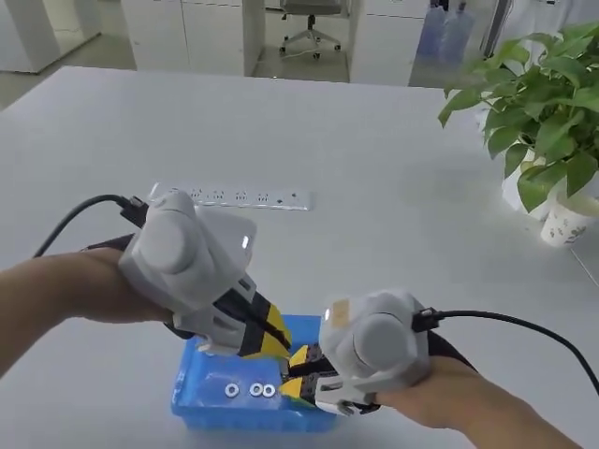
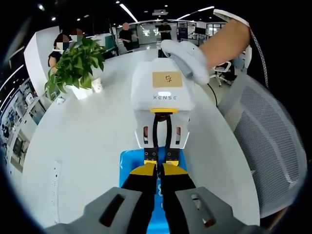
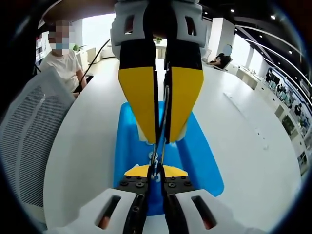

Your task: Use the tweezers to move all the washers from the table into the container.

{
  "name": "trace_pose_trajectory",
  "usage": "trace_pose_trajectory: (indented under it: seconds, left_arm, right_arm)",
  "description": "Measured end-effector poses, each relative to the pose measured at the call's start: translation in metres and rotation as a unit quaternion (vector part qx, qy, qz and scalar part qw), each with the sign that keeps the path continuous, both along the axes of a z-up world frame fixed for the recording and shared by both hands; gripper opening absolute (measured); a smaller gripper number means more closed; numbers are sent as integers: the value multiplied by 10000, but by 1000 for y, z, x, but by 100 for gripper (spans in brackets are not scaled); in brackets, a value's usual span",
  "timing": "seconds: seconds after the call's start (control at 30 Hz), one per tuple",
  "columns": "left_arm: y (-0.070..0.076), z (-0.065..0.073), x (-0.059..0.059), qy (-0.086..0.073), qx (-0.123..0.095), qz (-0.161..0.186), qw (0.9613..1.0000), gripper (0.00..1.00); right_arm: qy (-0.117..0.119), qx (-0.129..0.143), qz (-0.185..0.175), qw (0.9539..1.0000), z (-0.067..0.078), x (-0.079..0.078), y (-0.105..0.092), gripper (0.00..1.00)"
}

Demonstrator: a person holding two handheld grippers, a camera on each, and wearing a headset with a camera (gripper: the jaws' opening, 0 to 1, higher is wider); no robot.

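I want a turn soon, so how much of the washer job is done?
Done: three washers lie in the blue container. In hand: the left gripper and right gripper meet over it, both closed on the tweezers. Left: I cannot tell, since the grippers hide part of the table; whether the tweezers carry a washer is unclear too.
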State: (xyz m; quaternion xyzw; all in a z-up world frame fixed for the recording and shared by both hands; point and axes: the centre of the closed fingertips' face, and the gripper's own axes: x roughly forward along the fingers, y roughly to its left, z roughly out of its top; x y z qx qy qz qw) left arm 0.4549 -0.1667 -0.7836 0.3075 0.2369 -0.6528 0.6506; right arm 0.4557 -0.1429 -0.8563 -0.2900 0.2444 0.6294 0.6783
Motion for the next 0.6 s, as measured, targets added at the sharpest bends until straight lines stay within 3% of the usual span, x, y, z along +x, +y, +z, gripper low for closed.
trace_pose_trajectory:
  seconds: [0.6]
  left_arm:
    - [10,24,-7,-115,-121,108,9998,5]
  right_arm:
    - [-73,199,-31,9998,25,-6,5,7]
